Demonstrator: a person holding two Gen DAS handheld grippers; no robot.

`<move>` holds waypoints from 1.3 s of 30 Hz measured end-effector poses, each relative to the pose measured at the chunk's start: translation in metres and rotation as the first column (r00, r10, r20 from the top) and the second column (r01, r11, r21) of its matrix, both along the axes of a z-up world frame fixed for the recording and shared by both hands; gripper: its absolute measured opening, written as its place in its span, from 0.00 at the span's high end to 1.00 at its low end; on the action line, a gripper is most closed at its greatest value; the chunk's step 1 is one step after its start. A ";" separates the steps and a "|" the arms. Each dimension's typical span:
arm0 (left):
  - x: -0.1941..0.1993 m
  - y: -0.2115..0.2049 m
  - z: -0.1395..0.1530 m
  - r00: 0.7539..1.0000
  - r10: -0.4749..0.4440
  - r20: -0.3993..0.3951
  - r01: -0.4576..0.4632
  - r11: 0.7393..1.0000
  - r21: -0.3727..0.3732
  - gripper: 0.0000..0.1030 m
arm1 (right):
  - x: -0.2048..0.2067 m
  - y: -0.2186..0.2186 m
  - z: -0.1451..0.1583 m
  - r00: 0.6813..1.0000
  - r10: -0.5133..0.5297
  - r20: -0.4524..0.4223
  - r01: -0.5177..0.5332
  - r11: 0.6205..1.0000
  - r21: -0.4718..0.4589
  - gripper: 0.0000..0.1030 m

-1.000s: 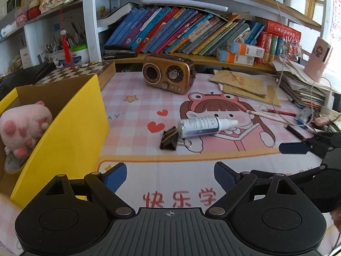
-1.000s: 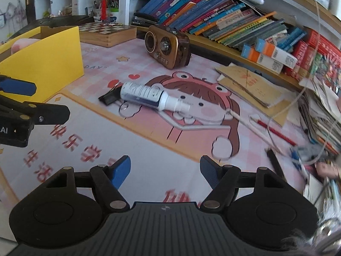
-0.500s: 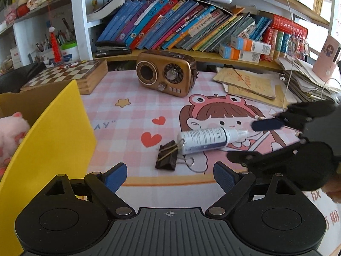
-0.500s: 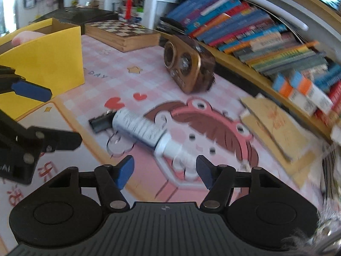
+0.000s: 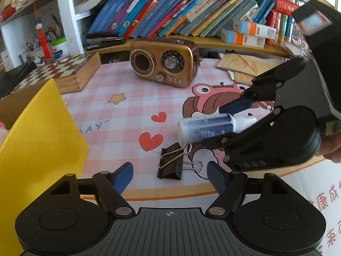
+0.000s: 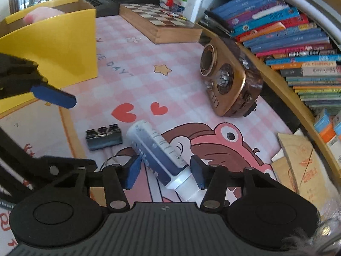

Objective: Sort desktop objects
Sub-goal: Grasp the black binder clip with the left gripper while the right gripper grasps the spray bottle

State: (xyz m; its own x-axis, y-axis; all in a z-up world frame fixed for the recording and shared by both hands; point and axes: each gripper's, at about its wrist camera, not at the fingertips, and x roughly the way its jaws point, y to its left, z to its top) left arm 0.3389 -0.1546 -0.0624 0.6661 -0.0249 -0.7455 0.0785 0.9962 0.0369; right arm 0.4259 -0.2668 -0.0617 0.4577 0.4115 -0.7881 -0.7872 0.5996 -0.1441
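Both grippers have come in on the two loose items since a second ago. The right gripper (image 6: 165, 173) now straddles the spray bottle (image 6: 156, 153), which was well ahead of it before; jaws closing, bottle neck between the pads, a gap still showing on the right pad side, so not pinched yet. The left gripper (image 5: 169, 176) has moved up to the binder clip (image 5: 171, 163), which sits at 12 o'clock just beyond its tips; jaws closing but still spread, nothing between them. Judgement: two pickups are starting, likely bound for the yellow box (image 5: 40, 140) at 9 o'clock in the left view. The bottle lies flat on the pink checked desk mat (image 5: 127, 115), with the clip just beside its base. Around them are a gold radio (image 5: 164, 64) at 12, a chessboard box (image 5: 64, 72) at 10 and a bookshelf (image 5: 181, 15) behind.
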 end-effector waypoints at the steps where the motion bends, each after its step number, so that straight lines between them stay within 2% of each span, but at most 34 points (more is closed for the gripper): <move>1: 0.002 -0.001 -0.001 1.000 -0.007 -0.006 0.007 1.000 0.004 0.32 | 0.002 -0.002 -0.001 1.000 -0.018 -0.012 0.018 1.000 0.005 0.57; 4: 0.009 -0.005 -0.005 0.999 -0.035 -0.014 0.035 0.999 0.011 0.43 | 0.011 -0.012 -0.002 0.993 -0.083 -0.081 0.087 0.995 0.057 0.67; 5: 0.011 -0.006 -0.005 0.999 -0.040 -0.016 0.040 0.999 0.016 0.51 | 0.013 -0.017 -0.002 0.988 -0.108 -0.107 0.116 0.991 0.071 0.69; 6: 0.013 -0.007 -0.006 0.999 -0.047 -0.017 0.048 0.999 0.025 0.58 | 0.014 -0.021 -0.002 0.983 -0.135 -0.128 0.146 0.986 0.082 0.70; 10: 0.017 -0.015 -0.009 0.996 -0.093 -0.015 0.094 0.992 0.084 0.69 | 0.007 -0.042 0.000 0.950 -0.251 -0.186 0.274 0.955 0.111 0.70; 12: 0.019 -0.014 -0.011 0.995 -0.096 -0.013 0.097 0.990 0.107 0.79 | -0.001 -0.052 0.001 0.928 -0.297 -0.226 0.331 0.935 0.126 0.70; 15: 0.017 -0.012 -0.009 0.996 -0.090 0.017 0.087 0.989 0.118 0.88 | -0.017 -0.060 0.002 0.915 -0.328 -0.236 0.363 0.923 0.126 0.70; 20: 0.008 -0.018 -0.001 0.988 -0.143 0.057 0.134 0.981 0.142 0.93 | -0.029 -0.054 0.001 0.935 -0.306 -0.179 0.328 0.939 0.107 0.69; 26: -0.001 -0.019 0.009 0.987 -0.144 0.066 0.136 0.985 0.110 0.93 | -0.022 -0.041 -0.002 0.946 -0.296 -0.135 0.309 0.947 0.090 0.64; 29: -0.008 -0.015 0.014 0.990 -0.119 0.077 0.113 0.991 0.074 0.93 | -0.021 -0.038 -0.002 0.942 -0.308 -0.132 0.321 0.943 0.093 0.70; 32: -0.015 -0.011 0.017 0.992 -0.097 0.083 0.094 0.995 0.041 0.93 | -0.029 -0.039 -0.002 0.930 -0.341 -0.134 0.356 0.929 0.101 0.71; 39: -0.042 -0.006 0.024 0.992 -0.072 0.105 0.071 0.997 0.010 0.94 | -0.063 -0.055 0.012 0.903 -0.396 -0.166 0.423 0.887 0.186 0.71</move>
State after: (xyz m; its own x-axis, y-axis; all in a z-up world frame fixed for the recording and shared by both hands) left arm 0.2969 -0.1605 -0.0380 0.7377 -0.0709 -0.6714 0.1446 0.9880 0.0547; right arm 0.3632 -0.3222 -0.0495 0.5292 0.3717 -0.7627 -0.4680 0.8777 0.1030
